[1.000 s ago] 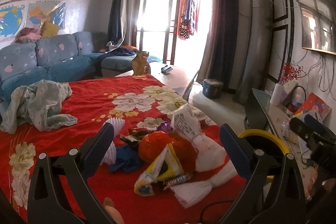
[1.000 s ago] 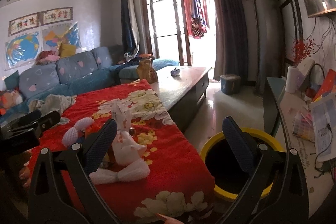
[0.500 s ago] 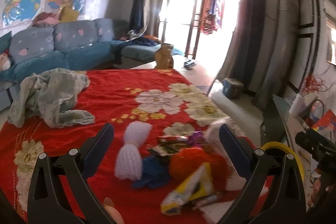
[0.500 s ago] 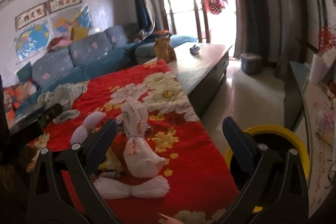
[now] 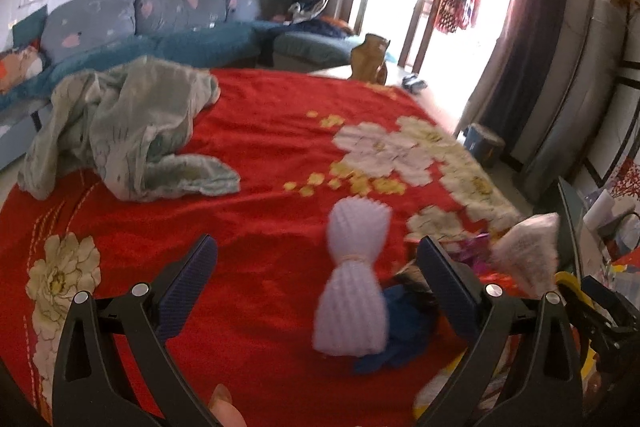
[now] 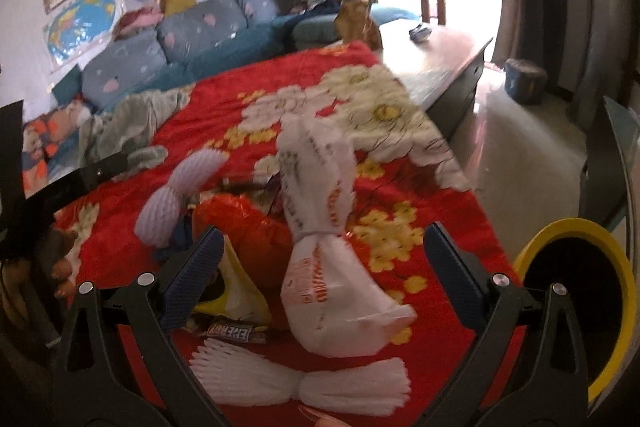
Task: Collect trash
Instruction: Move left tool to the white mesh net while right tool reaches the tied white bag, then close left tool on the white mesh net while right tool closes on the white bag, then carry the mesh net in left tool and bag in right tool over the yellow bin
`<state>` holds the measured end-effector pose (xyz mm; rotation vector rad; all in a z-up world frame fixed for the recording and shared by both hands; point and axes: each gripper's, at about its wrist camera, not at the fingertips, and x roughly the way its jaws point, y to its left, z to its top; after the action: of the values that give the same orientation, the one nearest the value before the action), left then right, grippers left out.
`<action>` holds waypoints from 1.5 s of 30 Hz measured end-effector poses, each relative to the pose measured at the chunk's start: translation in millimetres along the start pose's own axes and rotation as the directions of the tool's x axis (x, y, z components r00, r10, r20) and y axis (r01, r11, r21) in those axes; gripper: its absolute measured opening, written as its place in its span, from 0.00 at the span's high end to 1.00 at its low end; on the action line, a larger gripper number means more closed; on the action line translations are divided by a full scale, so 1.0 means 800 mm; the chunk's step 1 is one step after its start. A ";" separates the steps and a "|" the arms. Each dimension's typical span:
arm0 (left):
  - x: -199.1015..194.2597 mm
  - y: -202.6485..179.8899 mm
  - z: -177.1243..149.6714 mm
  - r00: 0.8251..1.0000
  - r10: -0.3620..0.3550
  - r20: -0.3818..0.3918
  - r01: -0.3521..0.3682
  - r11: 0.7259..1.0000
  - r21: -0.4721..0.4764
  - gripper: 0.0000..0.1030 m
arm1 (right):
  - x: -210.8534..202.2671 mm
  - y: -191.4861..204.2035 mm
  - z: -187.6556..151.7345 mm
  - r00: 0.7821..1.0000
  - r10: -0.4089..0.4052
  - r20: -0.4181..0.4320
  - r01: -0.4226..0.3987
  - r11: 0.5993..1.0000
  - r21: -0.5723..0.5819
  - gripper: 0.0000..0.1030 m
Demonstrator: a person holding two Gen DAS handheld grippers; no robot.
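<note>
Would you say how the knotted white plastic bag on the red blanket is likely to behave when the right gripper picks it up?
The white plastic bag looks thin and crumpled, so probably light and floppy. Its knotted waist probably offers the surest grip; the bulging lower half would likely sag.

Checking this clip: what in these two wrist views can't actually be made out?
- Left wrist: the trash right of the foam net is motion-blurred, partly hidden behind the left hand-held gripper finger.
- Right wrist: print on the tied white bag is blurred.
- Yellow bin: cut by the frame edge, interior dark.

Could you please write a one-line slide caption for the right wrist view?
Open right tool above a tied white plastic bag among wrappers on a red floral blanket, yellow-rimmed bin alongside.
</note>
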<state>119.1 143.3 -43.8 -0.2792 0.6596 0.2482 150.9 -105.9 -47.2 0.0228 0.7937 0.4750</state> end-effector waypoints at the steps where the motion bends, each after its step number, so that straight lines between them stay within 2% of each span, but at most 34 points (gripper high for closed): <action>1: 0.009 0.005 -0.002 1.000 -0.005 -0.023 0.005 1.000 -0.002 0.06 | 0.004 0.001 -0.001 1.000 0.002 -0.010 -0.002 1.000 -0.005 0.15; 4: 0.029 0.013 -0.011 0.995 -0.036 -0.093 0.034 0.999 -0.020 0.06 | 0.016 0.002 -0.005 0.999 0.004 -0.044 -0.005 1.000 -0.013 0.20; 6: 0.040 0.016 -0.018 0.988 -0.085 -0.130 0.081 0.996 -0.037 0.07 | 0.019 0.000 -0.009 0.998 0.000 -0.058 0.000 1.000 -0.014 0.22; 9: 0.046 0.010 -0.025 0.980 -0.127 -0.155 0.124 0.992 -0.029 0.08 | 0.025 -0.006 -0.014 0.997 -0.003 -0.081 0.002 1.000 -0.012 0.26; 13: 0.056 0.001 -0.034 0.963 -0.181 -0.200 0.177 0.983 -0.038 0.27 | 0.030 -0.010 -0.021 0.994 0.003 -0.108 -0.004 1.000 -0.009 0.33; 18: 0.066 0.002 -0.041 0.949 -0.203 -0.240 0.194 0.979 -0.060 0.53 | 0.031 -0.010 -0.025 0.993 0.012 -0.114 -0.014 1.000 -0.021 0.52; 20: 0.065 0.004 -0.039 0.950 -0.203 -0.239 0.193 0.979 -0.062 0.66 | 0.031 -0.009 -0.026 0.993 0.020 -0.113 -0.023 1.000 -0.022 0.59; 22: 0.062 0.005 -0.035 0.955 -0.195 -0.224 0.187 0.981 -0.058 0.71 | 0.029 -0.008 -0.025 0.994 0.024 -0.102 -0.026 0.999 -0.024 0.63; 28: 0.029 0.010 -0.012 0.976 -0.184 -0.119 0.180 0.983 -0.047 0.73 | 0.013 -0.011 -0.020 0.998 0.047 -0.050 -0.047 0.999 0.006 0.66; 32: 0.007 0.002 0.005 0.978 -0.195 -0.067 0.194 0.981 -0.023 0.73 | -0.001 -0.015 -0.013 0.998 0.057 -0.017 -0.057 0.998 0.015 0.66; 36: -0.019 -0.020 0.013 0.974 -0.223 -0.026 0.224 0.974 0.022 0.73 | -0.018 -0.020 -0.005 0.997 0.072 0.012 -0.072 0.997 0.031 0.66; 45: -0.048 -0.078 0.012 0.951 -0.308 -0.015 0.307 0.945 0.109 0.73 | -0.058 -0.049 -0.001 0.997 0.031 0.074 -0.037 0.996 0.080 0.66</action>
<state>114.5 83.0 -1.6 -0.2716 0.6152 -0.0873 137.9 -160.3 -23.5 0.1282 0.7421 0.4714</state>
